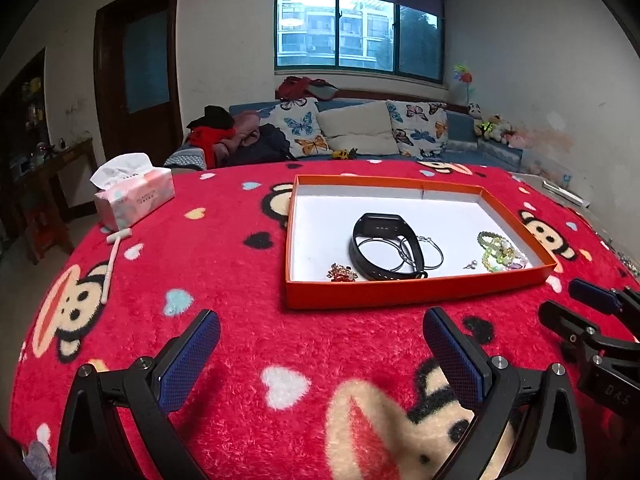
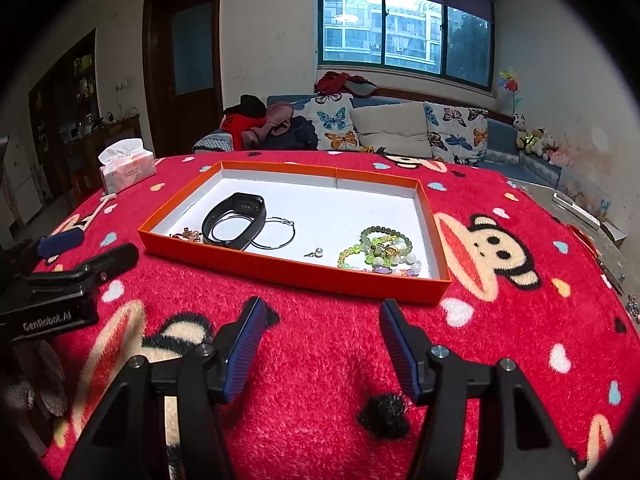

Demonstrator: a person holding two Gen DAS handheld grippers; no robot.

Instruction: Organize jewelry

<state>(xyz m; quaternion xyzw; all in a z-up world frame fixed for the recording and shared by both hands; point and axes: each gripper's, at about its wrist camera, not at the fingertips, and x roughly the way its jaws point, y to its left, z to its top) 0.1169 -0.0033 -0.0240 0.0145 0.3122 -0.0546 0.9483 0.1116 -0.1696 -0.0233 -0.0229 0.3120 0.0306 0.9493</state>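
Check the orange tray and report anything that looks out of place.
The hoop earrings lie tangled through the black watch band rather than apart, and the bead bracelets sit heaped in one corner of the orange tray. Nothing looks spilled or damaged.

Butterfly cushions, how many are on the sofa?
2. One butterfly cushion left of the plain beige cushion, the other to its right. Clothes piled at the sofa's left end might hide more.

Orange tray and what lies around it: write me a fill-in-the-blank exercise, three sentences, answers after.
1. The black smartwatch lies inside the orange ____.
2. The tissue pack sits on the red blanket, ____ the tray.
3. The left gripper and right gripper both have their jaws ____, holding nothing.

Missing words: tray; outside; open
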